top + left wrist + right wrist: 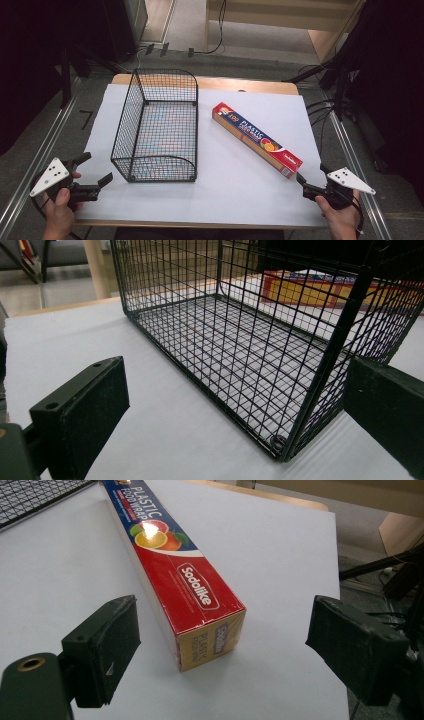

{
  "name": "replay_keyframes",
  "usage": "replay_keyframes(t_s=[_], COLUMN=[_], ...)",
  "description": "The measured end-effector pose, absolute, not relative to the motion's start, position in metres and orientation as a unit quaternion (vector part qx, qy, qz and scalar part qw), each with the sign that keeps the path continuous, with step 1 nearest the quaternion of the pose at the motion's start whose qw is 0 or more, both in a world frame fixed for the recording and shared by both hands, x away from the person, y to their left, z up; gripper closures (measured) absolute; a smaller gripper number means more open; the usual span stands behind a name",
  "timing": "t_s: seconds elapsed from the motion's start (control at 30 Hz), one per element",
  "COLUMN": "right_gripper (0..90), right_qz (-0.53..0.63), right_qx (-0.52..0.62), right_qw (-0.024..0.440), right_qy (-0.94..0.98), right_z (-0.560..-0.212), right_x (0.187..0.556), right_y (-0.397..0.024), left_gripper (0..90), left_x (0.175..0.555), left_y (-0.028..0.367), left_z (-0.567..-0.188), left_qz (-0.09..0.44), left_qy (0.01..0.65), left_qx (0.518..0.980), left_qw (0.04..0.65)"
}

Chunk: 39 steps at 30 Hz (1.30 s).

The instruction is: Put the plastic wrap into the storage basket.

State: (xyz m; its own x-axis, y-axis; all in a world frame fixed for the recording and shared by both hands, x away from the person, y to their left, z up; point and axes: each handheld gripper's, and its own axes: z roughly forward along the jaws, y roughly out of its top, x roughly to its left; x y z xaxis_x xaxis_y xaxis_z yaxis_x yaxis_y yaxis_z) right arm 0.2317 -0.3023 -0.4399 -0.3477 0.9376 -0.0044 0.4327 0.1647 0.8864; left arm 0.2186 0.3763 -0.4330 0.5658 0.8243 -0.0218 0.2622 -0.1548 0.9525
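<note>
Lying flat on the white sheet (240, 190) that covers the counter (260, 85), the box of plastic food wrap (257, 139) sits to the right of the black wire basket (157, 127), apart from it. Its long axis runs on a diagonal in the high view: the far end points toward the back of the counter and slightly left, near the basket's far right corner, and the near end points toward the front right, at the right tool (306, 186). The printed red and blue face is up, with the fruit picture toward the near half.

In the right gripper view the box (187, 587) stretches away from the camera toward the upper left, its yellow end flap nearest. The right tool (222, 647) has its jaws spread wide, one on each side of that near end; neither pad touches the cardboard and nothing is gripped. It hovers low just short of the box, held in the person's right hand (342, 220) at the front right corner of the sheet.

The left tool (97, 172) also stands wide open and holds nothing. It sits at the front left of the counter in the left hand (57, 212). In the left gripper view it faces the basket's (250, 355) near corner, with the corner post close to one jaw but not touching it.
</note>
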Motion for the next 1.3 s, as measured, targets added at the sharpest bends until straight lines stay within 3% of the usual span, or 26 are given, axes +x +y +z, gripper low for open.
replay_keyframes(t_s=[0.53,0.73,1.3], right_gripper=[15.1,14.9,24.5], right_qz=[0.399,0.368,0.319], right_qx=[0.460,0.447,0.410], right_qw=[0.264,0.241,0.173], right_qy=[0.748,0.779,0.837], right_z=[-0.421,-0.413,-0.409], right_x=[0.263,0.291,0.344], right_y=[-0.282,-0.263,-0.242], left_gripper=[0.0,0.0,0.0], left_x=[0.217,0.216,0.216], left_y=[0.377,0.379,0.377], left_z=[-0.434,-0.434,-0.433], left_qz=[0.266,0.266,0.267], left_qy=[0.381,0.384,0.381], left_qx=[0.712,0.709,0.712], left_qw=[0.527,0.528,0.526])
